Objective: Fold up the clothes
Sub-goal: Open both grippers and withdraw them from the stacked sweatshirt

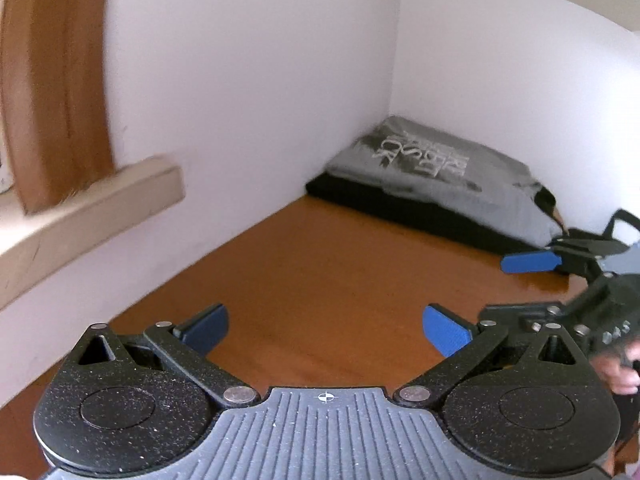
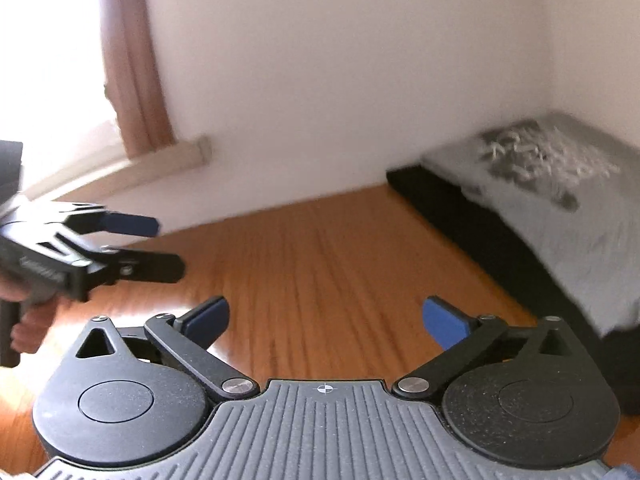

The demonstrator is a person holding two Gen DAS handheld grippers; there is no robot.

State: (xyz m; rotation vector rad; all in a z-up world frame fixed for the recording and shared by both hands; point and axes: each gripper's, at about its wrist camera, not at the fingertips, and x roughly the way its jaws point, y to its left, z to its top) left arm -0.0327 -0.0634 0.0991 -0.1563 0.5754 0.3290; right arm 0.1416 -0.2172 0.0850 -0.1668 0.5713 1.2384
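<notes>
In the left wrist view the folded grey printed T-shirt point(image 1: 436, 176) lies at the right of centre, pushed into the corner where the two white walls point(image 1: 248, 92) meet, resting on top of a folded black garment point(image 1: 400, 206) whose edge shows beneath it along the wooden tabletop point(image 1: 312, 264). In the right wrist view the same stack sits at the right edge of the frame, blurred.

Both tools are empty. The left gripper point(image 1: 325, 326) fills the bottom of its own view with its blue pads spread wide and only bare wood between them. The right gripper point(image 2: 325, 322) stands just as wide, nothing between its fingers. Each gripper also shows in the other's view, at the frame edge and apart from the clothes.

The stack looks finished, so the folding of these two pieces is probably done. No unfolded garment is in view.

As for handling, both pieces are likely light, soft knit cloth that sags and slides layer over layer, with no stiffness to hold its shape. A pinch on the top layer alone would probably peel the fold open. To shift the stack, the safer hold would be low on the near folded edge, one gripper toward each end, catching all layers together. The cloth is not fragile, and the smooth tabletop should let it slide.
</notes>
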